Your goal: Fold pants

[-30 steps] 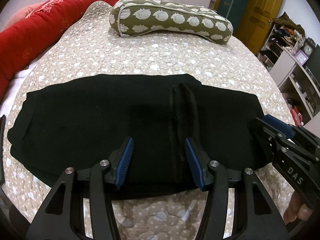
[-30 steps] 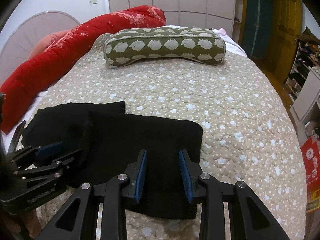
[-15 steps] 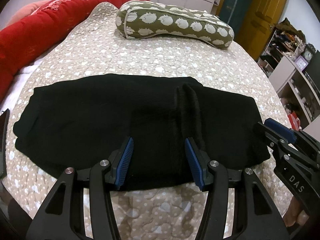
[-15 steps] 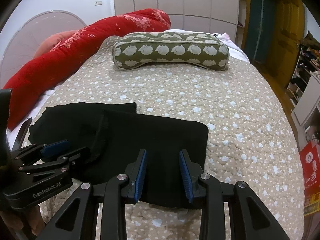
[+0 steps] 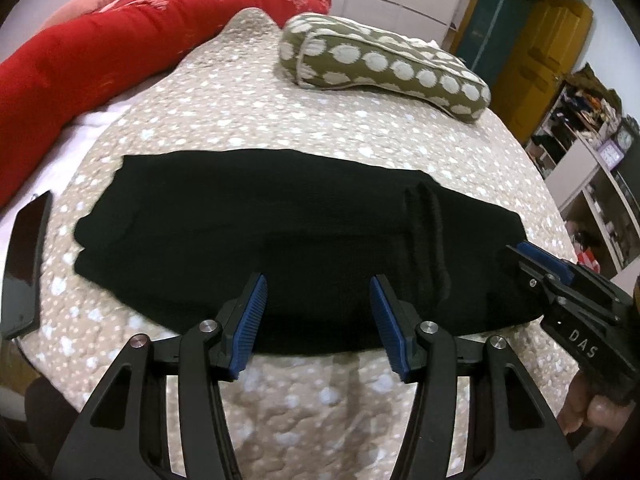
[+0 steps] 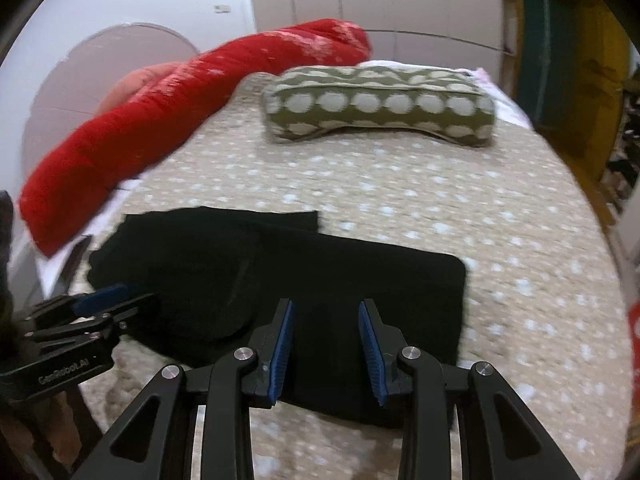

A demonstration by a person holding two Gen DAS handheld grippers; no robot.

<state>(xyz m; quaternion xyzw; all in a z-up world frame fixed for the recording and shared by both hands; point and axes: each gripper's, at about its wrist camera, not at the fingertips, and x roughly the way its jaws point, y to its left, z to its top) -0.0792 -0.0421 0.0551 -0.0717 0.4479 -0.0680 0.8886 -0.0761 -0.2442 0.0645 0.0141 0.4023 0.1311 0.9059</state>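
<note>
Black pants (image 5: 280, 232) lie folded flat across the beige dotted quilt (image 5: 320, 128), with a ribbed waistband ridge toward the right. My left gripper (image 5: 318, 312) is open and empty, above the pants' near edge. My right gripper (image 6: 326, 340) is open and empty, above the near edge of the pants (image 6: 340, 276) at their right end. The right gripper also shows at the right edge of the left wrist view (image 5: 556, 280). The left gripper shows at the lower left of the right wrist view (image 6: 96, 304).
A green dotted pillow (image 5: 380, 68) lies at the far end of the bed. A red bolster (image 5: 100, 52) runs along the left side. A dark phone (image 5: 24, 264) lies at the left edge. Shelves (image 5: 592, 160) and a yellow door (image 5: 536, 44) stand to the right.
Both grippers have drawn back and risen from the pants, staying open. The views have tilted up and swung slightly; the pants lie still.
</note>
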